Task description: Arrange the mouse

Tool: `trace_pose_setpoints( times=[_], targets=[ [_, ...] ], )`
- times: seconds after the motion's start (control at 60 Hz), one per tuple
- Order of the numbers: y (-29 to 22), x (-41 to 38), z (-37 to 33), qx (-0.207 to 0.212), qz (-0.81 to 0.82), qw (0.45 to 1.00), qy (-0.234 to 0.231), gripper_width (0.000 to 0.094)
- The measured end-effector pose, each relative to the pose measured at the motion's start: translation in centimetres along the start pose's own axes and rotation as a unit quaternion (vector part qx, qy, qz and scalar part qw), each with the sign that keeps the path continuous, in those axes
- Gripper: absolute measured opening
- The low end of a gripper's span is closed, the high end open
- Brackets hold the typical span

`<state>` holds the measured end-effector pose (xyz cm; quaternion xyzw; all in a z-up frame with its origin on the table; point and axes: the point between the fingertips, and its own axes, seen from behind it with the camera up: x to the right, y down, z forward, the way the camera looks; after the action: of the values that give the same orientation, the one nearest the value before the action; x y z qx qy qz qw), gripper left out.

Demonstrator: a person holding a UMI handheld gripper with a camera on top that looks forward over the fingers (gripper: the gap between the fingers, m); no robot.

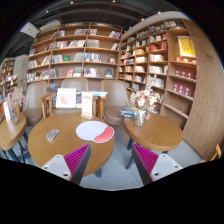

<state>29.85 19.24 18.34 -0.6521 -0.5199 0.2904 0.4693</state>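
My gripper [111, 160] is open and empty, its magenta pads [76, 157] wide apart, and it is held high above the floor. Beyond the left finger stands a round wooden table [60, 150]. A round white and red mat [95, 131] lies on its right part. A small grey object [52, 134], possibly the mouse, lies on its left part, too small to tell for sure. Both are well ahead of the fingers and apart from them.
A second round table [157, 133] with a vase of flowers [140, 100] stands beyond the right finger. A third table [9, 133] is at the far left. Bookshelves [85, 55] line the walls. Chairs [92, 105] stand behind the tables. Grey floor [112, 165] lies between the tables.
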Motion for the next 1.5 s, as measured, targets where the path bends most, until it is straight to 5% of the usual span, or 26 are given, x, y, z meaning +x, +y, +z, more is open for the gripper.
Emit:
trace_pose_setpoints(
  times=[0.783,1.2,1.5],
  targets=[
    [5.9,-29.4,2.7,-0.043,-0.012,0.986,-0.16,0.0849],
    [7.4,-35.0,11.6,-0.051,-0.022,0.987,-0.149,0.085],
    [9.0,-37.8,17.9,-0.096,-0.012,0.985,-0.145,0.0852]
  ],
)
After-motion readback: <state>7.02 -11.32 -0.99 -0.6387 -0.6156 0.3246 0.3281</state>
